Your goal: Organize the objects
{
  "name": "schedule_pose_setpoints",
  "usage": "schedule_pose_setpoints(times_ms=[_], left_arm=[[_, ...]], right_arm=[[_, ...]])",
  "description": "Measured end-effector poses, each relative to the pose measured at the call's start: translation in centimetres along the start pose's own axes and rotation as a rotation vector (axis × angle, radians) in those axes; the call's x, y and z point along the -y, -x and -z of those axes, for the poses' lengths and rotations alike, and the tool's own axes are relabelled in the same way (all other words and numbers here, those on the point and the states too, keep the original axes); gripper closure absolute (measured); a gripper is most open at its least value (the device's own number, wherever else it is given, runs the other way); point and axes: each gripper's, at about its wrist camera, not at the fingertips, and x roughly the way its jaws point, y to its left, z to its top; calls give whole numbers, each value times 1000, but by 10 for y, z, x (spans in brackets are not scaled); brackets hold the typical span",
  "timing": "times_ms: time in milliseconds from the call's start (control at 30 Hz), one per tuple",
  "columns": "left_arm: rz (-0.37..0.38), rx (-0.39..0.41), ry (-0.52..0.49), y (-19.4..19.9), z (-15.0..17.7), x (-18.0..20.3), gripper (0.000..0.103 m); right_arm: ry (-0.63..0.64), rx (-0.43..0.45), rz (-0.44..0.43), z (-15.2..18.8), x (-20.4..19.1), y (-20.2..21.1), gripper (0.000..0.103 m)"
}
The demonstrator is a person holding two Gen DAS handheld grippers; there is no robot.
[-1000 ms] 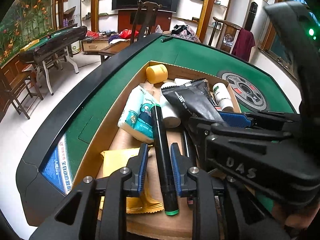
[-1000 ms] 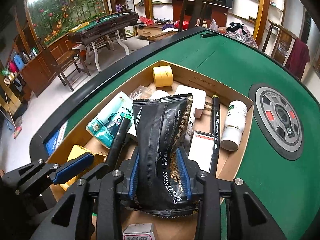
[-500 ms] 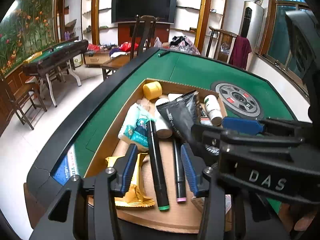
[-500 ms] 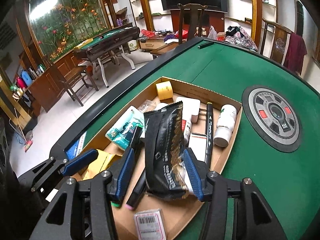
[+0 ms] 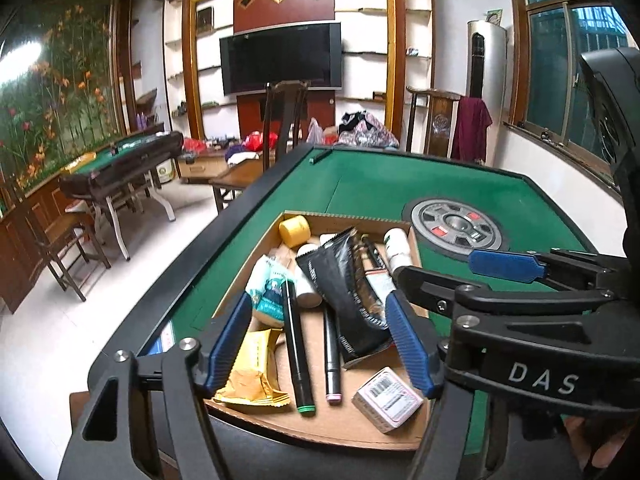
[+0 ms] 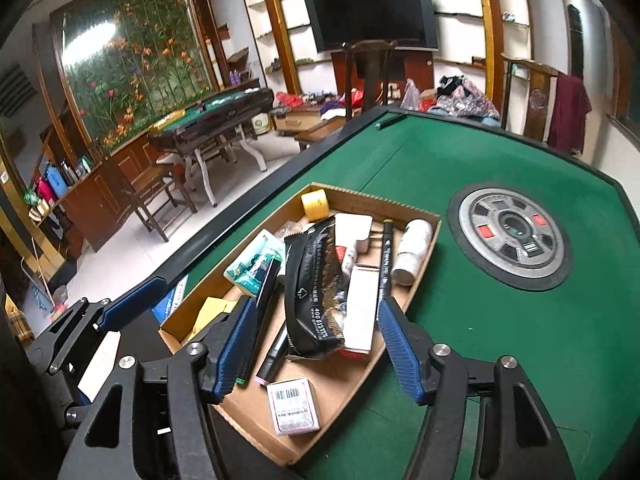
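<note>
Above the shallow brown cardboard tray [image 6: 424, 216] on the green felt table [image 6: 500, 340], we hold both claws spread and empty; their jaws have just been opening. Our left gripper [image 5: 320, 344] frames the black green-tipped marker [image 5: 295, 344] lying near-left in the tray; our right gripper [image 6: 316, 348] frames the black foil pouch [image 6: 314, 284] resting mid-tray. We judge this a release step. Next, we need another item still outside the tray.

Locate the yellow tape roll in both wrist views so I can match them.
Left wrist: yellow tape roll sits in the cardboard box's far left corner, above centre frame.
Right wrist: same roll, same far left corner of the box, centre frame.
Shared landmark: the round grey hub in the green table, right of the box.
</note>
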Motion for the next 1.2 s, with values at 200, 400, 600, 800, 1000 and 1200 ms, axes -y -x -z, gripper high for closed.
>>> schedule_pose_setpoints(times_ms=[200, 400, 600, 800, 1000, 1200], left_arm=[[-22, 58, -24, 22, -3, 11, 21], [-80, 123, -22, 41, -2, 15, 0], [-152, 192, -34, 57, 0, 12, 0], [-180, 199, 11, 62, 2, -1, 0], [-91, 188, 169, 70, 1, -43, 0], [-107, 167, 230, 61, 6, -65, 0]], right_arm=[[-10, 70, 34, 5, 8, 28, 22], [-43, 125, 52, 10, 21, 48, 11], [-84, 173, 112, 16, 32, 58, 9], [-71, 168, 183, 23, 31, 53, 9], [2, 157, 288, 35, 21, 38, 9], [119, 117, 274, 43, -9, 19, 8]])
